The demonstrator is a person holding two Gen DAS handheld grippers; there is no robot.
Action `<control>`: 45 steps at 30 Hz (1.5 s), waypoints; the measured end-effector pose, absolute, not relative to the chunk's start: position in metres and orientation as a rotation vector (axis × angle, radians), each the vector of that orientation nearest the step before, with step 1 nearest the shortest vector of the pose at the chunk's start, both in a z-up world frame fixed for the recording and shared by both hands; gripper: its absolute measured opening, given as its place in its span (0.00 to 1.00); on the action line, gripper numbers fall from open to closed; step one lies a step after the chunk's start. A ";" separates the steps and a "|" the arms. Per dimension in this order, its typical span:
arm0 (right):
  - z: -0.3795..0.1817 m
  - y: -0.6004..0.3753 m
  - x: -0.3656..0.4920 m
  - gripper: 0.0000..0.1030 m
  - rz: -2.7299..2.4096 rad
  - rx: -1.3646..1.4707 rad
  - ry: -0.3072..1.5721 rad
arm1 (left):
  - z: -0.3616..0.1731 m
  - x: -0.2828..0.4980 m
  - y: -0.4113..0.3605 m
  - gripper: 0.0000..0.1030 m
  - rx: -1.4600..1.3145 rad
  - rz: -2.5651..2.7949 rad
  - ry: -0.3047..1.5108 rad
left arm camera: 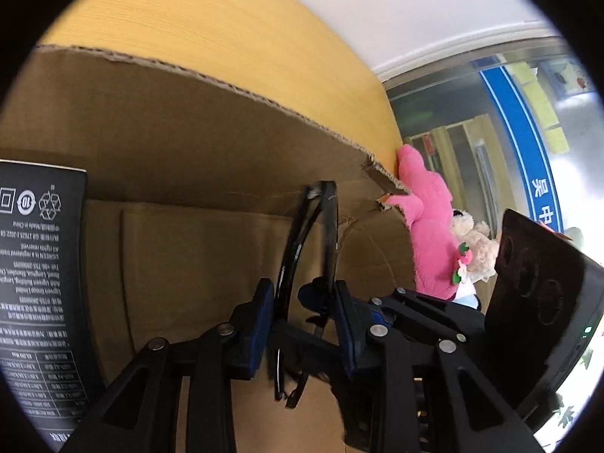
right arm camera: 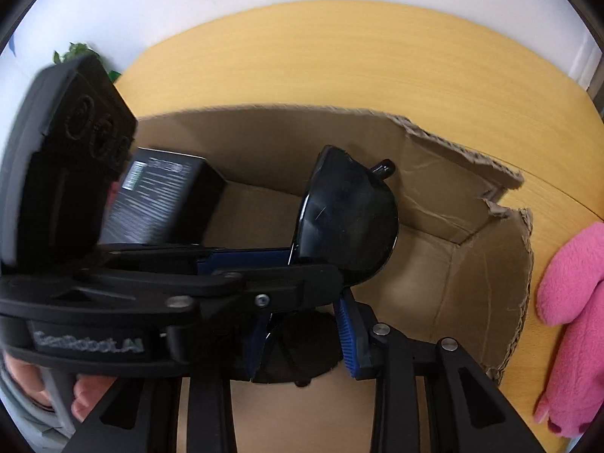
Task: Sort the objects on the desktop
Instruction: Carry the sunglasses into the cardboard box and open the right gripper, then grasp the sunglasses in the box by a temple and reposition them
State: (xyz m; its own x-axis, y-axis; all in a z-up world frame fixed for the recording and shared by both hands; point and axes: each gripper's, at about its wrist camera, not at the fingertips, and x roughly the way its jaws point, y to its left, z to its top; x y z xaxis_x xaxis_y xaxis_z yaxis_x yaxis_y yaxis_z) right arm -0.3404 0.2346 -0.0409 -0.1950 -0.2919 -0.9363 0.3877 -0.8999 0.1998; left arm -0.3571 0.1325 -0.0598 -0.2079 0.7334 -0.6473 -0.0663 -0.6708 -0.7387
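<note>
Step in hand, as I judge it: placing the black sunglasses (right arm camera: 347, 219) into the cardboard box (left arm camera: 196, 143) that sits on the yellow wooden surface (right arm camera: 339, 49).

Both tools are on the sunglasses. The left tool (left arm camera: 304, 324) is clamped across the folded frame, blue pads either side. The right tool (right arm camera: 302, 336) has its pads against a lower part of the glasses. They look closed on it, though the left tool's body hides part of the contact in the right wrist view.

Location: sunglasses are held over the box interior, above its floor, not resting on it. A black printed carton (left arm camera: 37, 283) already stands at the box's left wall.

Orientation: in the left wrist view the frame runs away from the camera, its long axis pointing toward the box's far wall. In the right wrist view one lens stands upright, face toward the camera, a temple tip poking out behind.

Next move likely calls for lowering to the box floor, clear of the carton, then releasing both grips.

A pink plush toy (right arm camera: 577, 302) lies outside the box's torn right corner, with a small cream plush (left arm camera: 475, 249) beside it.
</note>
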 end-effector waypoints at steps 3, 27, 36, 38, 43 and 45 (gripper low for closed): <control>-0.051 0.236 -0.342 0.31 -2.141 1.687 0.138 | -0.054 -0.353 0.133 0.29 -1.521 1.945 -0.760; 0.080 0.253 -0.188 1.00 -2.539 1.181 0.136 | 0.163 -0.098 0.008 0.64 -0.837 2.608 -0.291; 0.043 0.224 -0.229 0.99 -2.497 1.357 0.108 | 0.127 -0.067 -0.014 0.64 -0.949 2.609 -0.348; 0.030 0.212 -0.240 0.97 -2.486 1.375 0.113 | 0.113 -0.068 -0.021 0.64 -0.992 2.599 -0.376; -0.016 0.199 -0.267 0.70 -2.480 1.482 0.108 | 0.087 -0.070 -0.031 0.64 -1.059 2.580 -0.382; -0.034 0.198 -0.275 0.65 -2.471 1.531 0.132 | 0.078 -0.071 -0.035 0.64 -1.075 2.570 -0.389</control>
